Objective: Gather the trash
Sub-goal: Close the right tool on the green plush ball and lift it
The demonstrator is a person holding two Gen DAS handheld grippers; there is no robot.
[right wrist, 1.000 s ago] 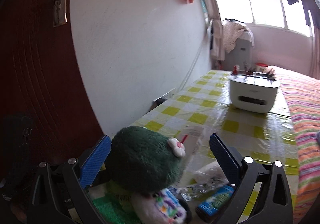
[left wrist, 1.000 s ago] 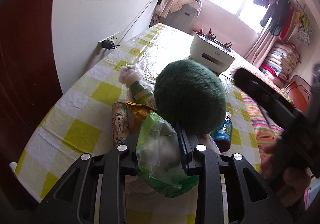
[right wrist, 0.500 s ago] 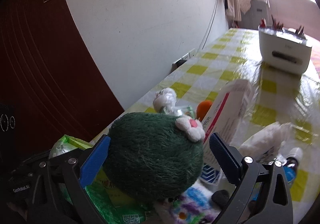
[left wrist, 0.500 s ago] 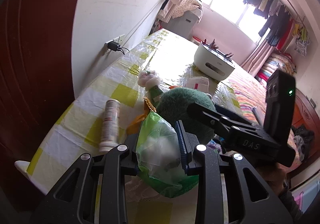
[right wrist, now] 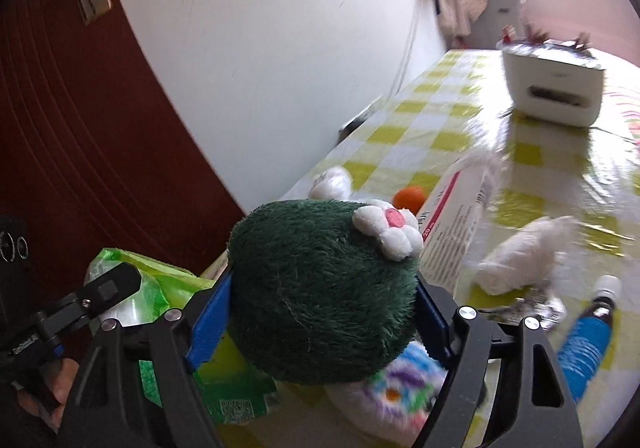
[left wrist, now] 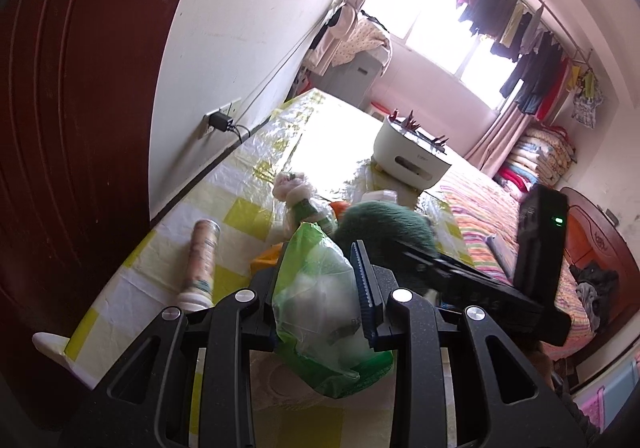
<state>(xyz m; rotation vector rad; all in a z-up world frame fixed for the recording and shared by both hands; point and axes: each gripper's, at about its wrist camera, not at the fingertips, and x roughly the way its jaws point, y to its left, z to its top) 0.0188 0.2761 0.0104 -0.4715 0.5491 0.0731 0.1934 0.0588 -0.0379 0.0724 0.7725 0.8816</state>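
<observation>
Bag first, at the left: the left gripper [left wrist: 316,260] is closed tightly on the gathered edge of a green plastic bag [left wrist: 320,312], which hangs at 6 o'clock in the left wrist view, over the near edge of the checked table [left wrist: 256,184]. A printed tube [left wrist: 202,256] lies at 9 o'clock from the bag; its print is too small to read.

To the right, the right gripper [right wrist: 320,312] has just been closing its jaws, with the green plush ball [right wrist: 320,260] between them. The blue pads [right wrist: 208,312] now seem to press both sides of the plush.

The step in hand is probably to lift this toy away, so that the trash behind it can be reached. To do it well, the grip should stay at the widest part of the soft ball and squeeze only gently, because plush slips out when it is pinched too hard. A straight lift seems best, as the white box [right wrist: 452,232] touches the toy at 2 o'clock and could fall. The left gripper should hold the bag steady.

The trash lies further right: a crumpled tissue [right wrist: 520,256] at 3 o'clock and a blue bottle [right wrist: 584,348] at 4 o'clock.

About writing: the box shows a red stripe with something like "23", not sure. A code is printed on the green package [right wrist: 236,404] at 7 o'clock, unreadable.
</observation>
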